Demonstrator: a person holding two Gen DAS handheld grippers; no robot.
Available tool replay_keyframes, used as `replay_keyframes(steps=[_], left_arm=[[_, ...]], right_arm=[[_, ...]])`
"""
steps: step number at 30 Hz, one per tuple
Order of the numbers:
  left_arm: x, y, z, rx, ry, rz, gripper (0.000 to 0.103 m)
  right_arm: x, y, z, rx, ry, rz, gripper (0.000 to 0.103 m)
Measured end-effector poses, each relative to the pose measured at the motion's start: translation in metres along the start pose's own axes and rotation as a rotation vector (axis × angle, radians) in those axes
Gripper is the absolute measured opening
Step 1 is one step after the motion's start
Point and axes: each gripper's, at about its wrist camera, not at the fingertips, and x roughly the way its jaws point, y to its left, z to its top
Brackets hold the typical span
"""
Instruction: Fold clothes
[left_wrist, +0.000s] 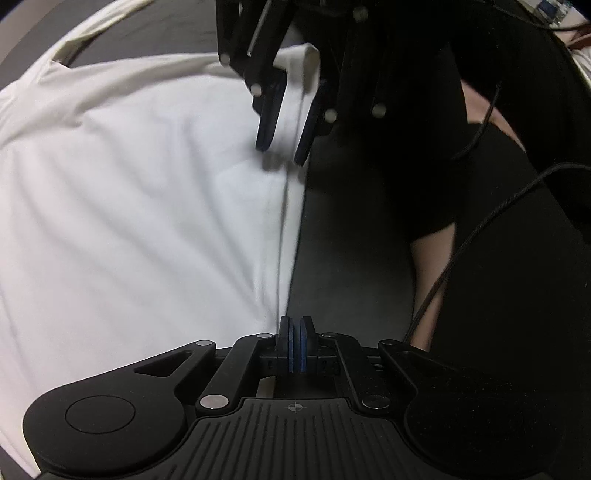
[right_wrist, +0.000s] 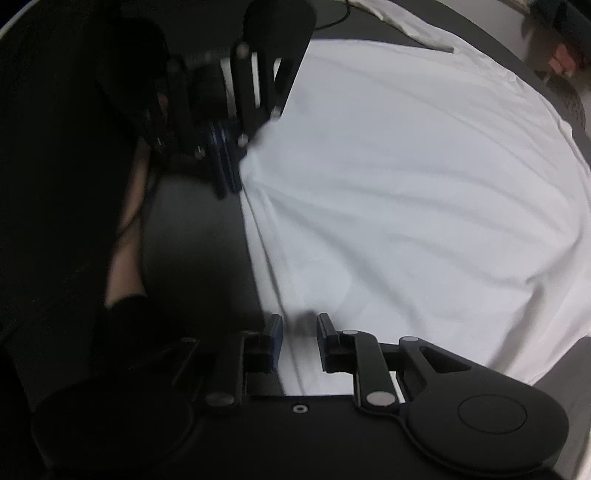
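A white garment (left_wrist: 129, 206) lies spread on a dark table, its hemmed edge running toward the person. My left gripper (left_wrist: 297, 347) is shut at that edge, and the cloth rises in a small peak to its blue pads. In the right wrist view the left gripper (right_wrist: 225, 166) shows the same pinch on the white garment (right_wrist: 406, 192). My right gripper (right_wrist: 299, 341) is open, with the hem lying between its two fingers. Seen from the left wrist, the right gripper (left_wrist: 282, 147) straddles the hem farther along, fingertips close to the cloth.
The dark table surface (left_wrist: 351, 229) runs beside the hem. The person's legs in black shorts (left_wrist: 498, 206) stand close to the table edge. A black cable (left_wrist: 480, 229) hangs across them. A sleeve (left_wrist: 103, 22) of the garment lies at the far side.
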Motion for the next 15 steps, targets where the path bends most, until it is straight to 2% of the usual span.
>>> replay_keyframes(steps=[4, 8, 15], left_arm=[[-0.015, 0.001, 0.004, -0.059, -0.086, -0.013, 0.004], [-0.018, -0.003, 0.017, -0.084, -0.177, 0.021, 0.005], [0.002, -0.021, 0.045, 0.013, -0.164, 0.104, 0.006]], right_arm=[[0.004, -0.007, 0.004, 0.006, 0.000, 0.022, 0.020], [0.007, -0.011, 0.005, 0.022, 0.010, 0.035, 0.020], [0.007, -0.019, 0.000, 0.075, 0.011, 0.046, 0.020]])
